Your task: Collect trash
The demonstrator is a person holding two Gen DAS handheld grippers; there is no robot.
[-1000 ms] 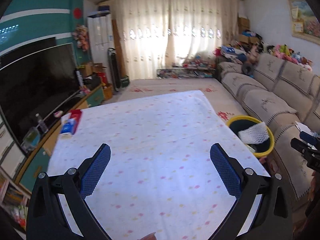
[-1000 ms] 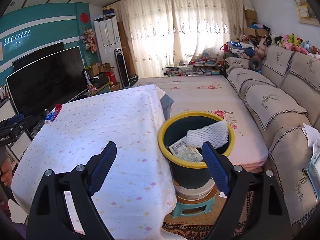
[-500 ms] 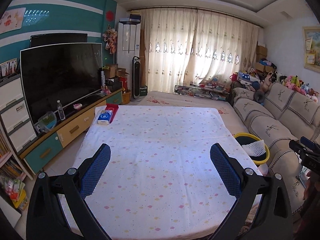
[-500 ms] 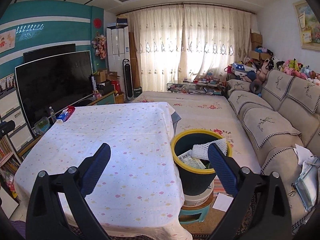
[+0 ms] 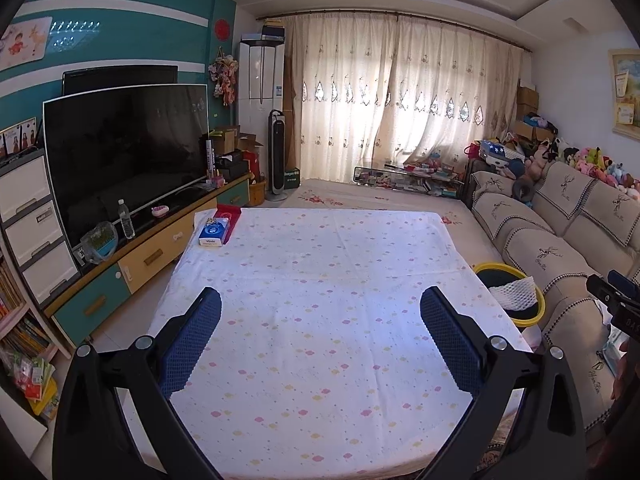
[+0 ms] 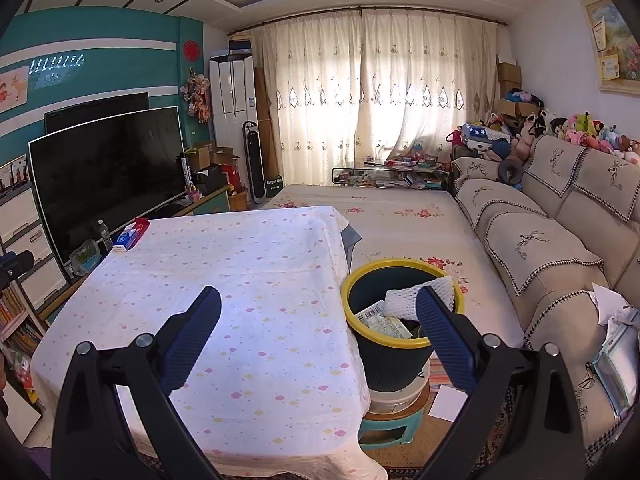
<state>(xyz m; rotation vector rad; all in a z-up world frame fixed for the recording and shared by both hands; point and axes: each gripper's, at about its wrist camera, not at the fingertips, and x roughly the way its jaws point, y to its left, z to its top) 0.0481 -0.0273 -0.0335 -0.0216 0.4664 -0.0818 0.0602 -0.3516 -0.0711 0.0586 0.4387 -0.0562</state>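
Observation:
A dark bin with a yellow rim (image 6: 400, 344) stands on a small stool at the table's right side. It holds a white foam net (image 6: 416, 298) and printed paper (image 6: 382, 322). The bin also shows in the left wrist view (image 5: 510, 294). My left gripper (image 5: 320, 320) is open and empty above the near part of the white spotted tablecloth (image 5: 320, 272). My right gripper (image 6: 318, 318) is open and empty above the table's right edge, its right finger in front of the bin.
A blue tissue pack on a red box (image 5: 218, 228) lies at the table's far left corner. A TV (image 5: 124, 152) on a low cabinet stands left. A beige sofa (image 5: 560, 232) runs along the right. A white paper (image 6: 446, 402) lies on the floor by the stool.
Both grippers have pulled back and risen from the table, so the whole table and more of the room show. Both stay open and empty.

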